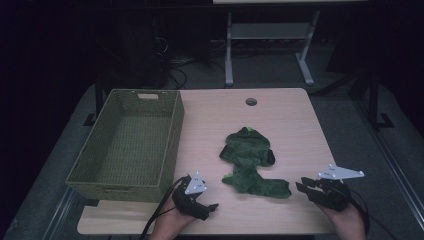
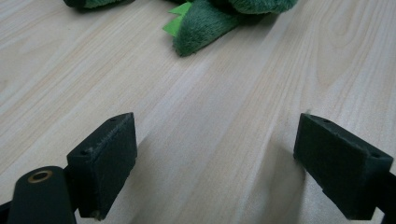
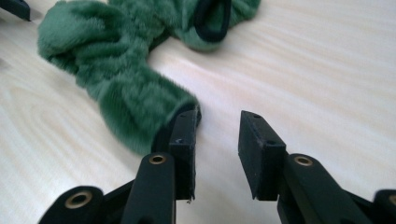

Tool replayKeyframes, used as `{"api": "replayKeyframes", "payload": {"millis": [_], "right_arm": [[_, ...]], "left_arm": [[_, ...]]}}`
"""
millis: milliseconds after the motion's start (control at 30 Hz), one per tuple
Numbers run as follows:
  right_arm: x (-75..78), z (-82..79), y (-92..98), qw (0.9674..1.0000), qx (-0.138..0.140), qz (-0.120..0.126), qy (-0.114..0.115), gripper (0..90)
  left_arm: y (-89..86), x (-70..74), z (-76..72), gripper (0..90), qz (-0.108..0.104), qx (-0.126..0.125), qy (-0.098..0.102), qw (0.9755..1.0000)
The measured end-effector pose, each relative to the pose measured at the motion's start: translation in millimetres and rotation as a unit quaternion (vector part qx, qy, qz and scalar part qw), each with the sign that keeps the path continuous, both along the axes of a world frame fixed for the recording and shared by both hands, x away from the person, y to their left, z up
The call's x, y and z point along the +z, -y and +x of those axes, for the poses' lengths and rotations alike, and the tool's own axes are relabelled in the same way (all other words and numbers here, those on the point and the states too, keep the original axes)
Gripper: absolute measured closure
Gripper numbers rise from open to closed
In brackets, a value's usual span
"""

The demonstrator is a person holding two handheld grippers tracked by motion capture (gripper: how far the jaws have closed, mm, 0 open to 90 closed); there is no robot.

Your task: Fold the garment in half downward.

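left gripper (image 1: 212, 205): jaws wide, empty | right gripper (image 1: 300, 186): jaws parted, empty, beside green plush garment (image 1: 250, 160)

The table (image 1: 285, 125) is pale wood-grain, smooth with a soft sheen. On it lies a fuzzy green plush garment (image 1: 250, 162) with a black cloth edge. Left of the garment, the basket (image 1: 172, 135) is rough woven fibre, olive. The pads (image 2: 105, 163) look matt black foam.
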State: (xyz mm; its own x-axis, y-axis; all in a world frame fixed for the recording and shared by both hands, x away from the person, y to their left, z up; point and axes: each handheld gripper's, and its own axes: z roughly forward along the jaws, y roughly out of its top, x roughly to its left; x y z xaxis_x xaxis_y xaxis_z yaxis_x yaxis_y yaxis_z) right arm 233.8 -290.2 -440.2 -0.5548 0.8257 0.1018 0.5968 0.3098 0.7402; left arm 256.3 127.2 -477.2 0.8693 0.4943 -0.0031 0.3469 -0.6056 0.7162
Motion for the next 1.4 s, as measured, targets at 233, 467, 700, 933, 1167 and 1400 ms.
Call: {"api": "replayKeyframes", "payload": {"millis": [233,467,700,933,1167,1400], "right_arm": [[-9.6,-19.7,5.4,0.9996,0.014,0.015,-0.019,63.3],[-20.9,-11.9,-9.4,0.9978,0.048,0.022,-0.04,58.8],[-24.6,-4.5,-17.8,0.9968,0.059,0.019,-0.051,70.1],[-21.0,1.1,-15.3,0.9967,0.064,0.018,-0.046,84.8],[-6.3,0.0,-1.1,0.9987,0.044,0.012,-0.022,84.7],[12.2,5.6,-14.9,0.9964,0.078,0.03,0.014,84.7]], "left_arm": [[0.3,-0.2,0.7,12.5,-0.001,0.001,0.0,1.0],[0.1,0.2,2.2,12.6,0.002,0.002,0.002,1.0],[0.0,0.2,2.3,12.6,0.002,0.001,0.002,1.0],[0.1,0.1,2.0,12.7,0.001,0.002,0.0,1.0],[0.2,-0.1,2.0,12.6,0.0,0.002,0.001,1.0],[0.2,-0.1,2.0,12.7,0.0,0.002,0.001,1.0]]}}
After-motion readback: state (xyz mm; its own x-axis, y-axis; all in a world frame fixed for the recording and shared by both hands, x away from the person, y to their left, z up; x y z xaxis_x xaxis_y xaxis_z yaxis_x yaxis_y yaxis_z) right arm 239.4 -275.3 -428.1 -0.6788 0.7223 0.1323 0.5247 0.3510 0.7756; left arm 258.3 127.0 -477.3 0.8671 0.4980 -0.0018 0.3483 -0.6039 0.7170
